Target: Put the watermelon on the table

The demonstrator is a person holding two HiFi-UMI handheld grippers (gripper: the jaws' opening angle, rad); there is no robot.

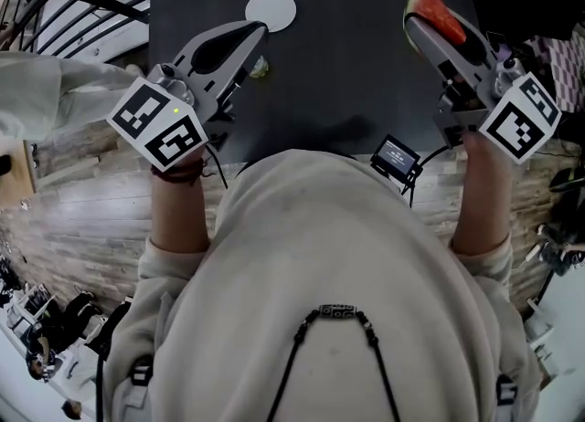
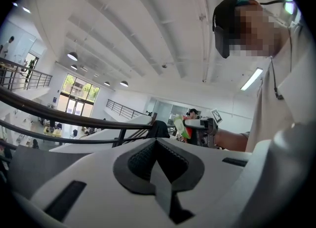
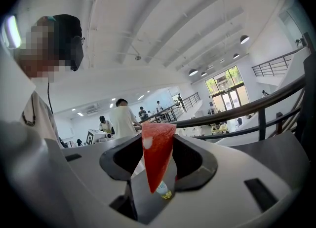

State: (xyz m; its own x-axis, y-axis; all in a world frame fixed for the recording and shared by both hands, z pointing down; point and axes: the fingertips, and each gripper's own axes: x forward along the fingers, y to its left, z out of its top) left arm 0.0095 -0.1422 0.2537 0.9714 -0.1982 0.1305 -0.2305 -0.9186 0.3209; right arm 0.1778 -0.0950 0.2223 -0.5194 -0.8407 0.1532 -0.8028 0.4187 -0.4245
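A red watermelon slice [image 1: 444, 18] with a green rind is clamped in my right gripper [image 1: 422, 11], which is held above the right side of the black table [image 1: 347, 73]. In the right gripper view the red wedge [image 3: 157, 153] stands upright between the jaws of the right gripper [image 3: 157, 148], point down. My left gripper [image 1: 259, 29] hovers over the table's left part with its jaws together and nothing in them. The left gripper [image 2: 157, 145] is tilted upward, so its view shows the ceiling, with the watermelon [image 2: 180, 126] small in the distance.
A white round disc [image 1: 271, 7] lies on the table just beyond the left gripper's tip. A small yellow-green object [image 1: 260, 67] sits beside that gripper. A small screen device [image 1: 396, 157] hangs at the person's front. Railings run along the left edge.
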